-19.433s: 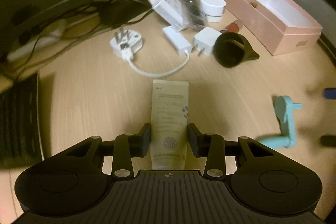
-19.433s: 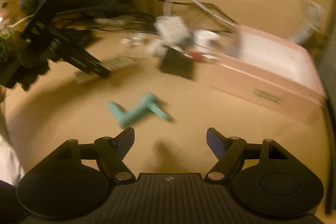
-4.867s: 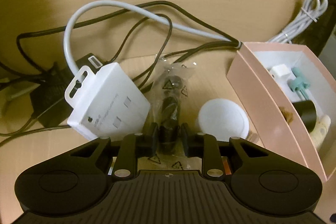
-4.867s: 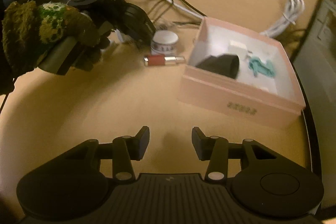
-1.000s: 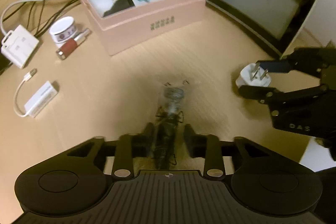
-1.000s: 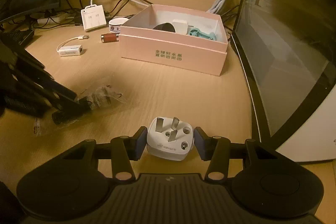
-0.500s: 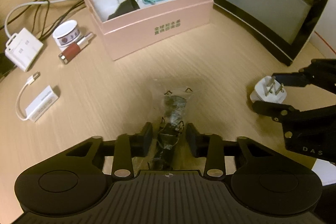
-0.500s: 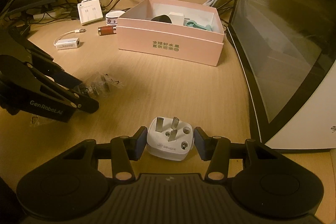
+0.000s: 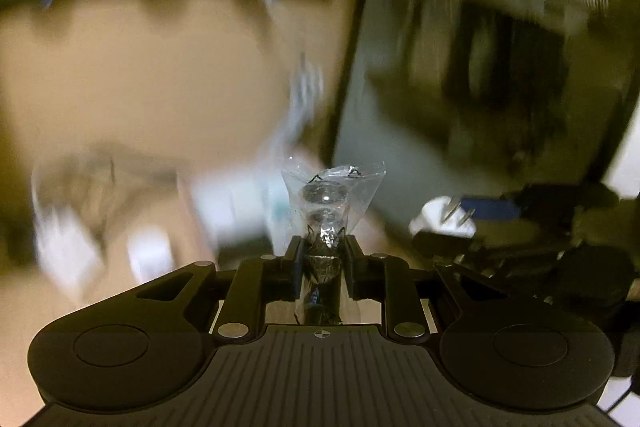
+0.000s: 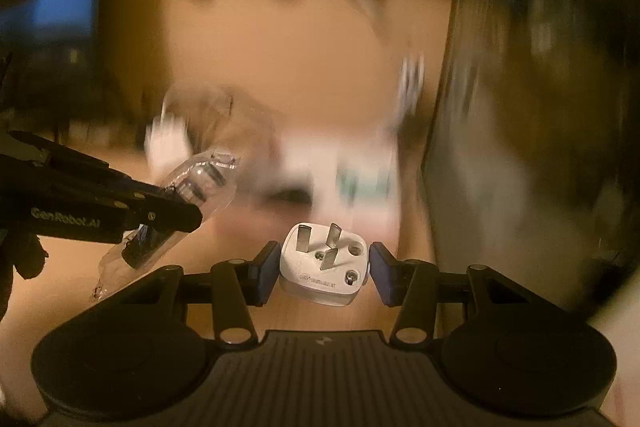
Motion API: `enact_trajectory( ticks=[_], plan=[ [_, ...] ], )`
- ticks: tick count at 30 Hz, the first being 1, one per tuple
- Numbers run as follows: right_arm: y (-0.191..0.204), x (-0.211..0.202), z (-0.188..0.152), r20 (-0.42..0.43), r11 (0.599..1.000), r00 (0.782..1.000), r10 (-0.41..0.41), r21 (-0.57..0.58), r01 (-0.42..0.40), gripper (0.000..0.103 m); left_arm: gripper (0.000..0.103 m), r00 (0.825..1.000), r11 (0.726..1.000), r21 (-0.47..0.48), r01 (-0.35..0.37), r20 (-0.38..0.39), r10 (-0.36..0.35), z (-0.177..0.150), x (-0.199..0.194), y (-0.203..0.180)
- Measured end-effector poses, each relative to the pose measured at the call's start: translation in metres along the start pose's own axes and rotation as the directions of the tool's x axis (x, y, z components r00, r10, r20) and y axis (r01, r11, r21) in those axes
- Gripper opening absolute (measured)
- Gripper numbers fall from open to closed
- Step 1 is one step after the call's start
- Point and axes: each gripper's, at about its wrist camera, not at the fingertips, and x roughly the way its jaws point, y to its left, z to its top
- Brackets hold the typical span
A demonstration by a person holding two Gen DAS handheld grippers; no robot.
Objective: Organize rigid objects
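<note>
While the left gripper (image 9: 322, 259) clamps the plastic bag (image 9: 330, 201) and the right gripper (image 10: 323, 269) clamps the plug (image 10: 324, 273), each load travels level toward the blurred box (image 10: 340, 163).

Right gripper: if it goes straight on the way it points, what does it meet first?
Hedged, since the frame is badly blurred: the right gripper, shut on the white plug, points toward the pale smear that is probably the pink box. Nothing shows nearer in that line.

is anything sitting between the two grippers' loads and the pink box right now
Nothing visible. The left gripper holds the clear bag, the right gripper holds the white plug, both lifted; the blurred pink box lies ahead.
</note>
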Motion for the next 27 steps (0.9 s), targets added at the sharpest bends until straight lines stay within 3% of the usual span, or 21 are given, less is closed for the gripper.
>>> enact_trajectory(
  ticks=[3,6,9,12,16,19,22,27],
  plan=[
    [-0.007,0.012,0.046,0.117,0.999,0.993,-0.031,-0.028,0.034,0.048,0.027,0.997,1.0,0.02,0.011,0.071,-0.012,0.057,0.016,0.009],
    [-0.016,0.036,0.071,0.135,0.997,0.988,-0.068,-0.024,0.072,0.064,0.027,1.0,0.996,-0.09,0.008,0.017,-0.006,0.087,0.062,0.027],
    [-0.022,0.043,0.064,0.095,0.999,0.995,-0.017,0.034,0.014,0.066,0.027,0.998,0.986,-0.167,0.025,-0.057,-0.035,0.073,0.099,0.045],
    [-0.016,0.043,0.031,0.042,0.999,0.999,0.026,0.027,-0.027,0.069,0.027,0.992,0.969,-0.246,0.023,-0.115,-0.053,0.039,0.112,0.063],
    [-0.001,0.048,-0.015,-0.07,0.998,0.996,0.053,-0.024,-0.054,0.069,0.027,0.993,0.941,-0.329,-0.081,-0.107,0.048,-0.01,0.091,0.098],
    [0.009,0.051,-0.034,-0.129,0.996,0.988,0.082,-0.034,-0.088,0.069,0.027,0.977,0.903,-0.377,-0.206,-0.123,0.172,-0.043,0.07,0.13],
    [0.019,0.059,-0.039,-0.16,0.99,0.98,0.118,-0.053,-0.128,0.069,0.027,0.953,0.842,-0.447,-0.303,-0.166,0.255,-0.074,0.047,0.164],
    [0.049,0.081,-0.024,-0.149,0.98,0.98,0.134,-0.13,-0.153,0.069,0.027,0.932,0.731,-0.578,-0.362,-0.2,0.303,-0.119,0.002,0.198]
  ],
)
